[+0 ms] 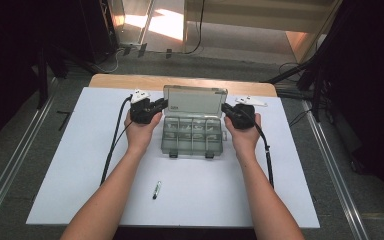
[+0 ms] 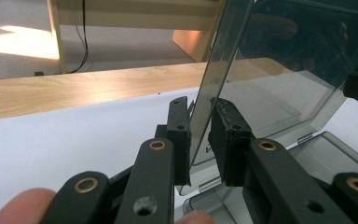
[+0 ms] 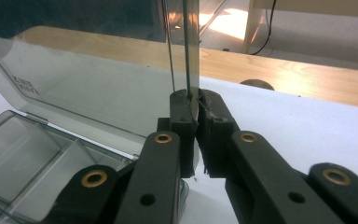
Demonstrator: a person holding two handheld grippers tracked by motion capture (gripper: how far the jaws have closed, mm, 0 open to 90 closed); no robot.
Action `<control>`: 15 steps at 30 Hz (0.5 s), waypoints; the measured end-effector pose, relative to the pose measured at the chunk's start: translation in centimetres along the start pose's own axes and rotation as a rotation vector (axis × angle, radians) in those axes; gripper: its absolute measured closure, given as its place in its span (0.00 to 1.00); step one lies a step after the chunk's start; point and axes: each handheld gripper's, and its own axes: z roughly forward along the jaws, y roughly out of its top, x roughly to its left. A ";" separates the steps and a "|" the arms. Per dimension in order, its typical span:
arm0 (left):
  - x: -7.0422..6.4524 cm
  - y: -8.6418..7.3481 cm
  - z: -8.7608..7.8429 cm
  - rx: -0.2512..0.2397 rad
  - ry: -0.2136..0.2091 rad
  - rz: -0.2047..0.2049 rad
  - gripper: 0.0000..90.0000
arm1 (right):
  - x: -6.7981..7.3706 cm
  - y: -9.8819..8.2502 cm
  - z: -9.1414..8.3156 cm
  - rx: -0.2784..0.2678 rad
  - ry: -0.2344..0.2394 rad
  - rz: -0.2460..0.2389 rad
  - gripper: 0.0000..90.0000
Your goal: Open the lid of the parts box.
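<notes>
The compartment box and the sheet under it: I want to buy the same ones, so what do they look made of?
Compartment box: looks like smoke-tinted clear hard plastic, glossy; its raised lid shows the table through it and carries reflections. Sheet: matte white, thin, probably paper or plastic film; it lies flat over a wooden tabletop.

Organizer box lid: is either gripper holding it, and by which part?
Both. The left gripper straddles the lid's left side edge; the right gripper is clamped on its right side edge.

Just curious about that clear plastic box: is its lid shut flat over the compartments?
No, the lid stands raised behind the open compartments of the box, with a gripper at each side edge.
</notes>
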 end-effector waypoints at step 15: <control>0.4 -0.8 1.6 0.071 0.062 -0.038 0.92 | -0.2 0.9 1.1 0.042 -0.028 0.034 0.98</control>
